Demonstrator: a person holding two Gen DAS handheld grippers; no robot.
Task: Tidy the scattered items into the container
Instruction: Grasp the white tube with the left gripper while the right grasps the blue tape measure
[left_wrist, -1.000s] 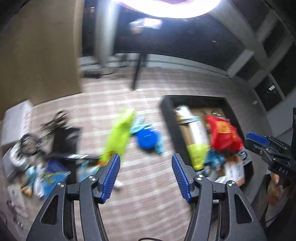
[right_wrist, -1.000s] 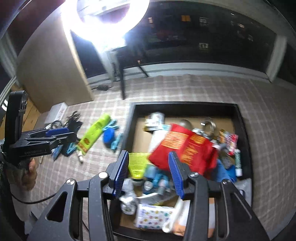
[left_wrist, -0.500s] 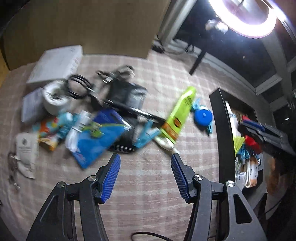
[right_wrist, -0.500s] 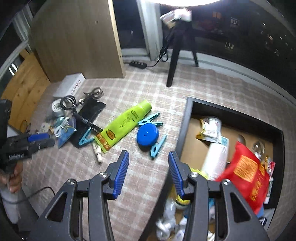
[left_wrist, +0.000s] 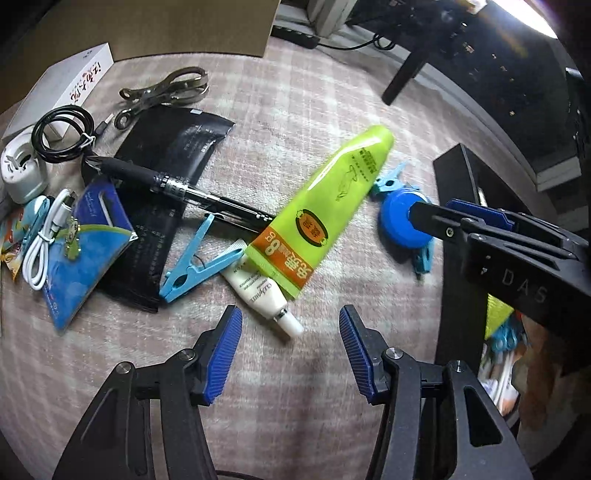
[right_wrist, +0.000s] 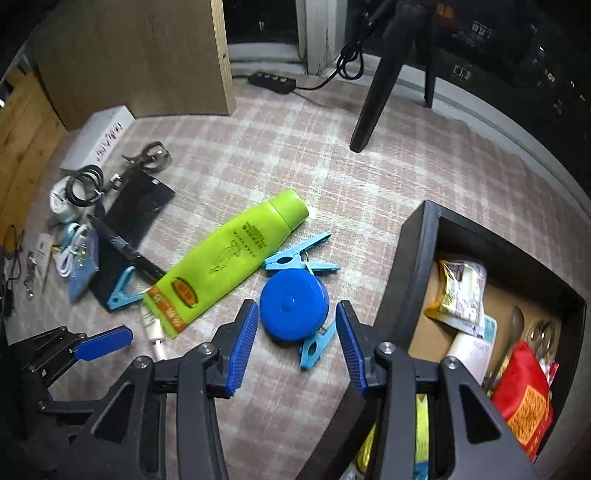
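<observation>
My left gripper (left_wrist: 290, 350) is open and empty, just short of a small white tube (left_wrist: 260, 293) that lies under a lime green tube (left_wrist: 325, 210). My right gripper (right_wrist: 293, 347) is open and empty, its jaws either side of a blue round tape measure (right_wrist: 293, 308) with light blue clothespins (right_wrist: 295, 254) around it. The green tube also shows in the right wrist view (right_wrist: 229, 258). The black container (right_wrist: 413, 273) with several items inside stands to the right. A black pen (left_wrist: 177, 186), a blue clothespin (left_wrist: 192, 260) and a black pouch (left_wrist: 162, 184) lie scattered at the left.
A blue card with a white cable (left_wrist: 74, 240), a black coiled cable (left_wrist: 62, 133), metal clips (left_wrist: 166, 88), a white box (left_wrist: 62, 88) and a white round holder (left_wrist: 20, 168) lie at the far left. A wooden panel (right_wrist: 140, 55) and a tripod leg (right_wrist: 373, 96) stand behind on the checked carpet.
Both grippers have come down and closer to the carpet. The left now points at the white tube, the right has swung from over the container to the blue tape measure.
</observation>
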